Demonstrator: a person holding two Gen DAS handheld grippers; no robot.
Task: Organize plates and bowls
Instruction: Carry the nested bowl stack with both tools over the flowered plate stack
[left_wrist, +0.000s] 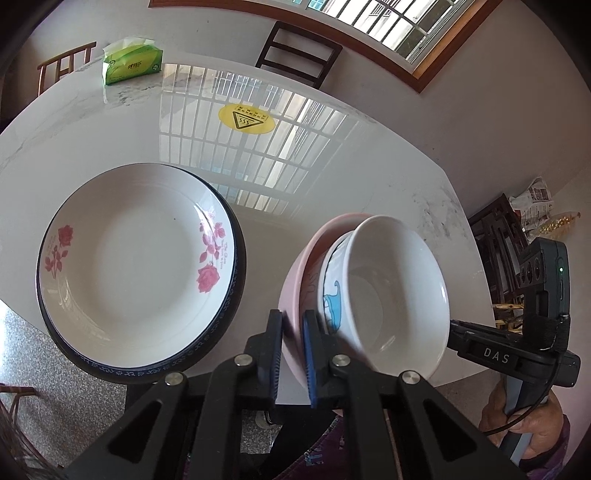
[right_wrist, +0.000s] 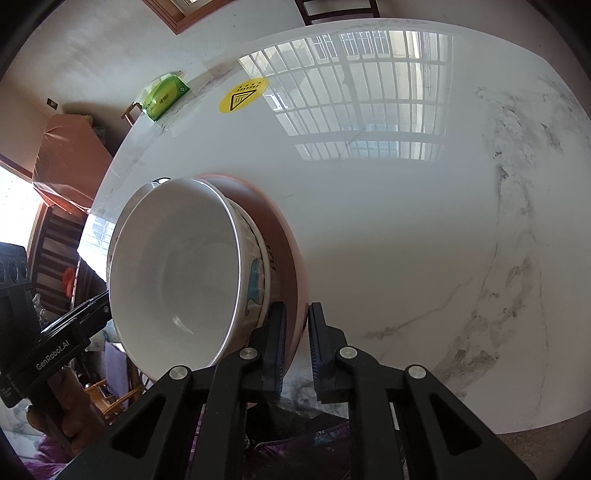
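A pink bowl (left_wrist: 295, 273) (right_wrist: 291, 251) holds nested white bowls (left_wrist: 391, 288) (right_wrist: 173, 266); the outer white one carries a blue cartoon print. The stack is at the near edge of the marble table (left_wrist: 332, 177) (right_wrist: 406, 221). My left gripper (left_wrist: 293, 325) is shut on the pink bowl's rim on its left side. My right gripper (right_wrist: 297, 317) is shut on the same rim on the opposite side. To the left, a white plate with pink roses (left_wrist: 136, 258) lies on a dark blue-rimmed plate (left_wrist: 110, 365).
A green tissue pack (left_wrist: 131, 61) (right_wrist: 166, 96) and a yellow warning sticker (left_wrist: 246, 118) (right_wrist: 243, 95) are at the far side of the table. Chairs (left_wrist: 299, 55) stand behind it. A person's hand (left_wrist: 524, 424) (right_wrist: 66, 417) grips each tool's handle.
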